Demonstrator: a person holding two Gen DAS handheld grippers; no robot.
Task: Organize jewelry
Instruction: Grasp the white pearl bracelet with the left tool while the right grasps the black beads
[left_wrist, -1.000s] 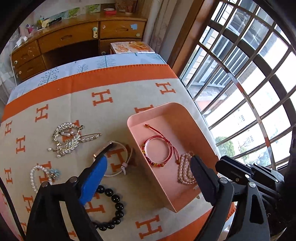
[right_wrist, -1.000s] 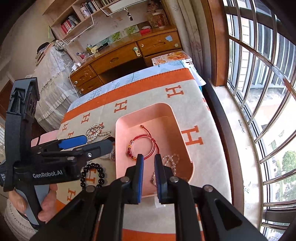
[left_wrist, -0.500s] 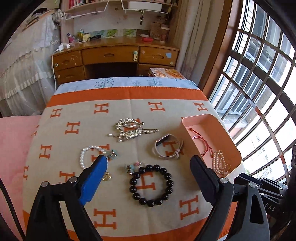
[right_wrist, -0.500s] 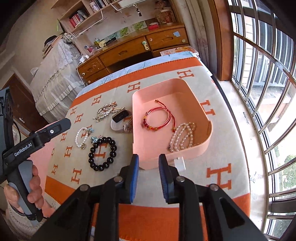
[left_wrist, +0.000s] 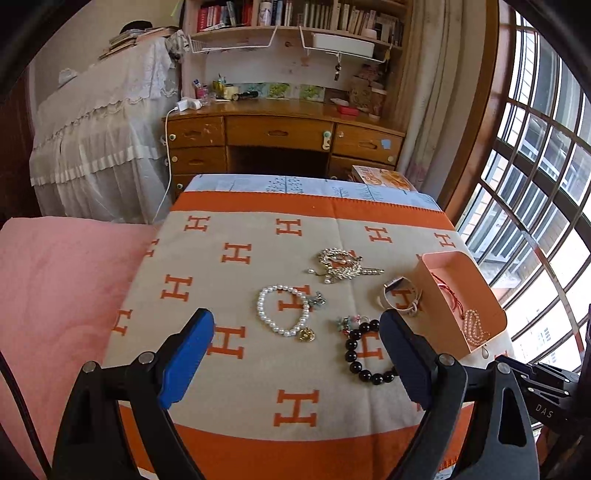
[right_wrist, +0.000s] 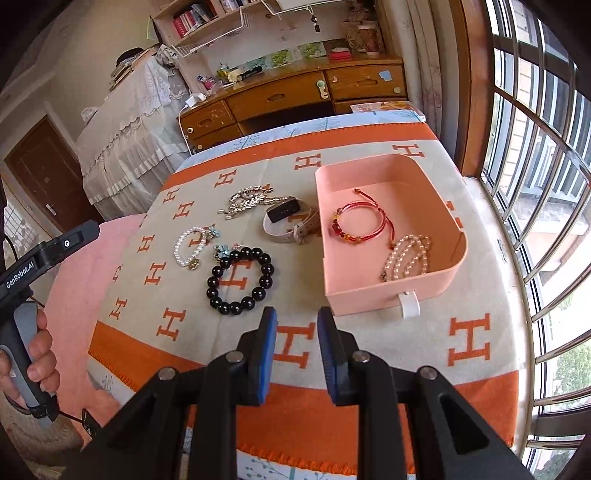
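A pink tray (right_wrist: 391, 295) on the H-patterned blanket holds a red cord bracelet (right_wrist: 360, 221) and a pearl strand (right_wrist: 406, 258). Left of it lie a pale-strapped watch (right_wrist: 282, 212), a silver rhinestone piece (right_wrist: 247, 201), a black bead bracelet (right_wrist: 212, 282), a small blue charm (right_wrist: 223, 252) and a white pearl bracelet (right_wrist: 181, 247). My right gripper (right_wrist: 298, 314) hovers near the blanket's front edge, short of the tray, jaws slightly apart and empty. My left gripper (left_wrist: 295, 321) is wide open and empty, above the white pearl bracelet (left_wrist: 264, 310) and black beads (left_wrist: 351, 354).
A hand (right_wrist: 40, 354) holds the left gripper's handle at the far left of the right wrist view. A window grille (right_wrist: 535, 184) runs along the right. A wooden desk (left_wrist: 280, 136) stands beyond the far edge. Pink bedding (left_wrist: 62, 280) lies left of the blanket.
The left gripper has swung away from over the tray toward the loose jewelry on the left. The right gripper has drawn back from the tray and its jaws have parted a little.
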